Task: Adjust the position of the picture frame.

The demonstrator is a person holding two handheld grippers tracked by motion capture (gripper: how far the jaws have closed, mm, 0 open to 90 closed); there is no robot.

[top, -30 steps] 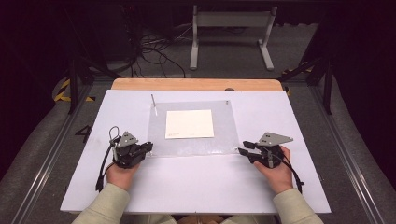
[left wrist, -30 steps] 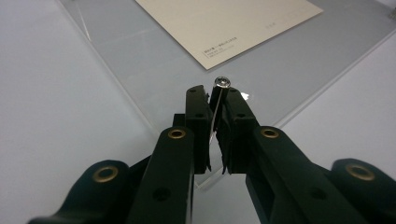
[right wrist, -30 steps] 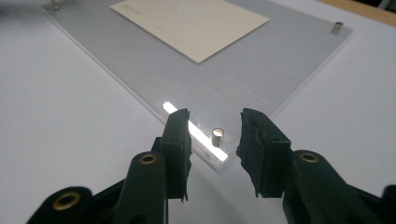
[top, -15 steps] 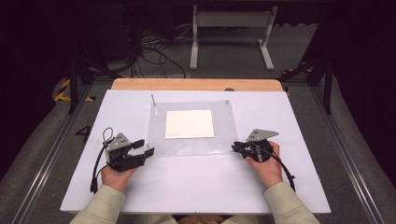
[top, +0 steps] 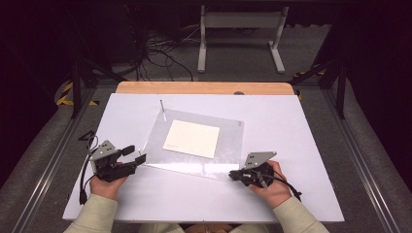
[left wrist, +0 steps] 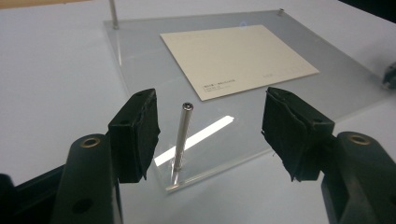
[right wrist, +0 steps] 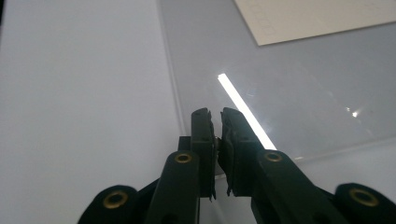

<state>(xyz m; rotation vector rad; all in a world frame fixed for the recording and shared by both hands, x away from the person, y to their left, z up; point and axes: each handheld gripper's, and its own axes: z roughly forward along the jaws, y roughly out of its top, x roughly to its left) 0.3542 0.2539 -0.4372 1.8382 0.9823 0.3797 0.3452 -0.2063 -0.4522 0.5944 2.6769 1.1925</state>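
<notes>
My left tool (left wrist: 210, 133) gapes wide around an upright metal pin (left wrist: 180, 135) at the clear plate's (top: 223, 155) corner on the white worktop (top: 291, 126), while my right tool (right wrist: 218, 122) is pinched closed at the plate's other near corner.

We see a white table (top: 291, 126) with a wooden far edge; a clear plastic sheet (top: 228, 145) lies flat on its middle.

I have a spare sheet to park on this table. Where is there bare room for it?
Bare white table lies right of the clear plate, and more to its left, up to the wooden strip. The near edge is crowded: the left gripper straddles a metal pin, and the right gripper is at the plate's corner.
</notes>
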